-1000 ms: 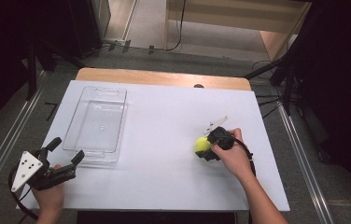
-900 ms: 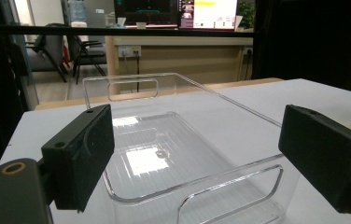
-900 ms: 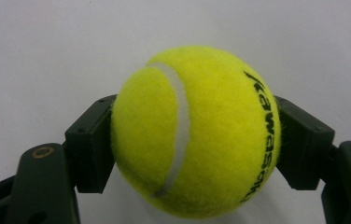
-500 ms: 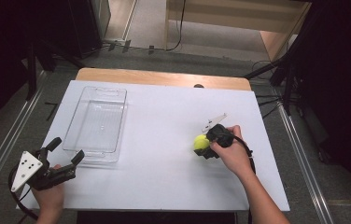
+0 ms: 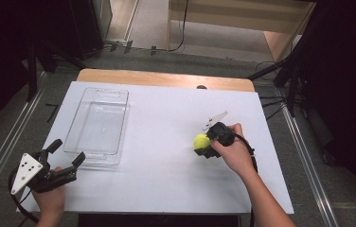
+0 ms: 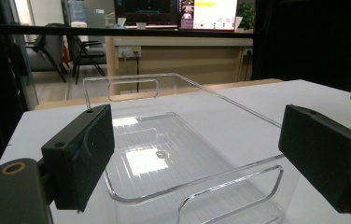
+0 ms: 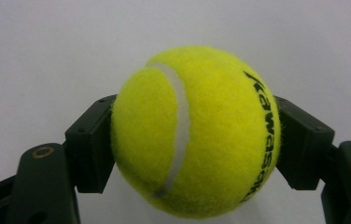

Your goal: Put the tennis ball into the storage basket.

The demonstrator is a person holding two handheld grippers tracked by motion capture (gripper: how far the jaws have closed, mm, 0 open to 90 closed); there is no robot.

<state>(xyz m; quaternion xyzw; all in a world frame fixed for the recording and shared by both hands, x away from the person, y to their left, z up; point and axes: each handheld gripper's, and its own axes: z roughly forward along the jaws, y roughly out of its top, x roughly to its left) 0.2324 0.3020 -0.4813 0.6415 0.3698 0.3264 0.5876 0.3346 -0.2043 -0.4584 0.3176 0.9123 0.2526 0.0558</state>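
Tennis ball [image 7: 196, 133], bright yellow and fuzzy, is sitting clamped between the two black jaws of the right gripper [image 5: 208, 144], one pad pressing each flank, so the hold is running across its widest part and is looking secure against rolling; in the high view the ball [image 5: 200, 141] is showing at the right-centre of the white table [image 5: 166, 165], at or just above the surface, though whether it is touching the board I cannot tell; the right hand [image 5: 235, 151] is wrapping the gripper body from behind, with the cable trailing back along the forearm; the left gripper [image 5: 65, 161] is waiting near the front left corner with its jaws spread wide and gripping nothing, aimed at the near end of the clear plastic tray [image 5: 79, 120], which is lying well apart from the ball on the left half of the table; judging by this, the tray is serving as the likely destination and the left gripper is perhaps standing ready to steady it; the tray [image 6: 117, 98] is lying empty, its handle cut-out facing the left gripper; the table is resting on a wooden top, with dark stands, cables and grey flooring surrounding it, and the left gripper view is showing chairs and screens [image 6: 173, 11] beyond.
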